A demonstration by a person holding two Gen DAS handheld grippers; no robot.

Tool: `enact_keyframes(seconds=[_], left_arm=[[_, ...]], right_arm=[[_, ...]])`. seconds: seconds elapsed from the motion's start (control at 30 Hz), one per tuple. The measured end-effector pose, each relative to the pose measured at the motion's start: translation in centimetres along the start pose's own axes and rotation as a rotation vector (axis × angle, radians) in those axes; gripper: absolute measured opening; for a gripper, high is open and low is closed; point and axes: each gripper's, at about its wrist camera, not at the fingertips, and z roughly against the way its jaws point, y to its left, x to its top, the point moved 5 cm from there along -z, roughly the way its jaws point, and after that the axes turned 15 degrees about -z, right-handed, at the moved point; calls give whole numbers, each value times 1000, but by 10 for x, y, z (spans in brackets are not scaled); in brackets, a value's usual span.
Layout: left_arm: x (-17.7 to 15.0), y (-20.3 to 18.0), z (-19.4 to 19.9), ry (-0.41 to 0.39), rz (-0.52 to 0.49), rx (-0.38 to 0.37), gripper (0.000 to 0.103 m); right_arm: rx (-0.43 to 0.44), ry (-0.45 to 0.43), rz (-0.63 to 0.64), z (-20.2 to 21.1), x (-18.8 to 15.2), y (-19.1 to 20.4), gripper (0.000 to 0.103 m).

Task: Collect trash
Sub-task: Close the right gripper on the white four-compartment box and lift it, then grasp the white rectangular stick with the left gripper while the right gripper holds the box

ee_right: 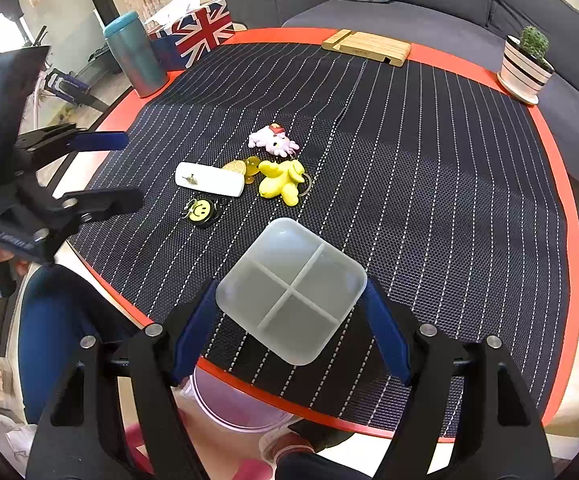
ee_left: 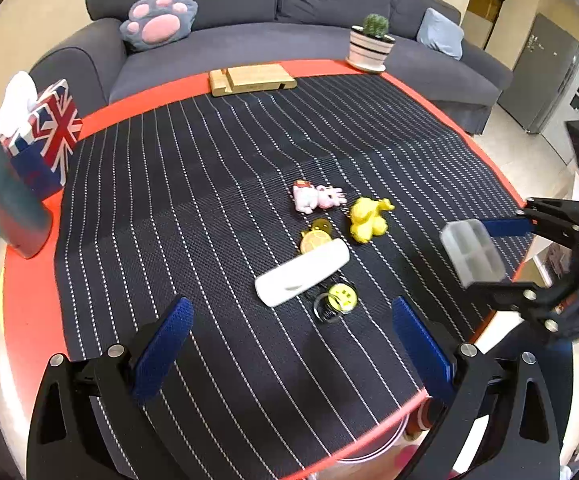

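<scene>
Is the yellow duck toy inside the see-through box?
No, the yellow duck toy lies on the striped mat, while the see-through box sits empty between the right gripper's fingers.

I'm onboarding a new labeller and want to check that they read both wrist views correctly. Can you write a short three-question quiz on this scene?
1. True or false: the right hand-held gripper holds a translucent four-compartment box.
2. What lies between the left hand-held gripper fingers: A) white case, B) nothing, C) yellow dog toy?
3. Fill in: the smiley keychain lies nearest the white ____.

Key: 1 true; 2 B; 3 case.
</scene>
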Motion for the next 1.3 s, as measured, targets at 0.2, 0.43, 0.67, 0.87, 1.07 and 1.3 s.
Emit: enact_keyframes(seconds=[0.2, 0.43, 0.67, 0.87, 1.07, 1.3], left_arm=[[3, 4, -20, 25, 0, 9, 87], [4, 4, -33, 43, 6, -9, 61], [5, 1, -37, 38, -4, -50, 41], [7, -2, -36, 30, -16, -57, 39], [8, 1, -33, 22, -8, -52, 16], [8, 1, -28, 8, -1, -54, 11]], right_arm=[[3, 0, -11, -1, 0, -3, 72], [3, 0, -19, -2, 0, -6, 72], [7, 7, -18, -6, 0, -6, 72], [8, 10, -15, -8, 0, -5, 72], [7, 10, -13, -9, 0, -3, 72], [8, 6, -10, -10, 2, -1, 72]])
